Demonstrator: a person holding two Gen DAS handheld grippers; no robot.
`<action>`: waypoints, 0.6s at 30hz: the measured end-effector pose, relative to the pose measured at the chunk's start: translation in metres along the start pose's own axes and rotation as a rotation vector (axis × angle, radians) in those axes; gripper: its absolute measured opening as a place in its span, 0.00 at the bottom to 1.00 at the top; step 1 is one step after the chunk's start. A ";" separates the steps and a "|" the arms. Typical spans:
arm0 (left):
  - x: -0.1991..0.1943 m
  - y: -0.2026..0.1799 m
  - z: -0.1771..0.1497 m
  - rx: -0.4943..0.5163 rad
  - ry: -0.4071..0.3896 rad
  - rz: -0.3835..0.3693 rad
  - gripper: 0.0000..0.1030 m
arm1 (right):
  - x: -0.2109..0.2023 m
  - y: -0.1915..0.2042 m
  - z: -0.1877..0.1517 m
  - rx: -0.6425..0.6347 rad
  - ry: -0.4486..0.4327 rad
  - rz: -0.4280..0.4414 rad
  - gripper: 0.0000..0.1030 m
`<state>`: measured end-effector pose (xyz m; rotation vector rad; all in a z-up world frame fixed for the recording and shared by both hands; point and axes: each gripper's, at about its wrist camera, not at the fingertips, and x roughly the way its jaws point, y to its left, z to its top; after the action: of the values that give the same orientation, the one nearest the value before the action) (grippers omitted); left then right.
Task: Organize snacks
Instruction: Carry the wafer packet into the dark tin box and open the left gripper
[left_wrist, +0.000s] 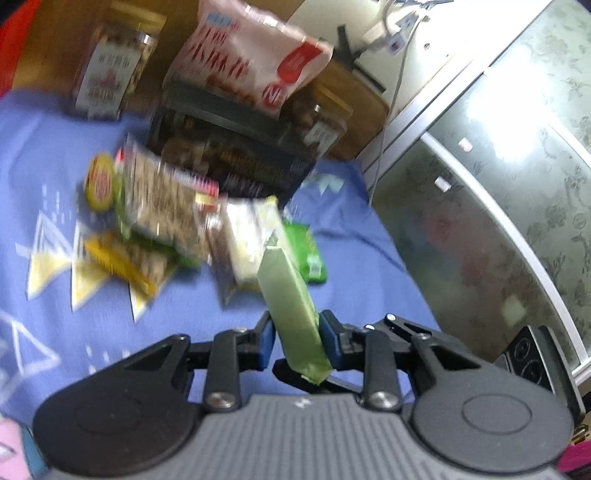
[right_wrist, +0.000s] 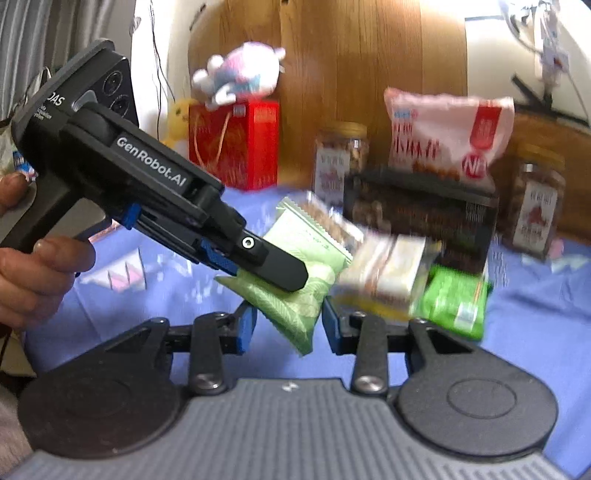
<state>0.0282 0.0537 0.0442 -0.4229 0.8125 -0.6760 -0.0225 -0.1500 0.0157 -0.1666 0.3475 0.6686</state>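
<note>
The left gripper (left_wrist: 297, 341) pinched a pale green foil snack packet (left_wrist: 291, 310), lifted above the blue cloth (left_wrist: 55, 140). The right gripper (right_wrist: 289, 328) stood spread around its lower corner, not pressing. Next, I think, the packet needed carrying toward the black basket (right_wrist: 421, 214).

Left gripper (right_wrist: 273, 275) clamps green packet (right_wrist: 295, 295) — right gripper (right_wrist: 288, 325) straddles.

A wooden headboard (right_wrist: 351, 74), grey curtain (right_wrist: 55, 37) and frosted patterned cabinet door (left_wrist: 498, 184).
</note>
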 end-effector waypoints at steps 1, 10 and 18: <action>-0.002 -0.002 0.007 0.011 -0.008 0.005 0.25 | 0.002 -0.001 0.005 -0.010 -0.013 -0.006 0.40; 0.034 -0.015 0.097 0.053 -0.026 0.021 0.25 | 0.033 -0.057 0.054 0.025 -0.073 -0.062 0.40; 0.105 -0.011 0.170 0.051 -0.002 0.026 0.28 | 0.080 -0.127 0.080 0.082 -0.056 -0.144 0.40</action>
<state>0.2078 -0.0114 0.1023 -0.3658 0.7963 -0.6707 0.1369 -0.1814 0.0662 -0.0937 0.3053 0.5148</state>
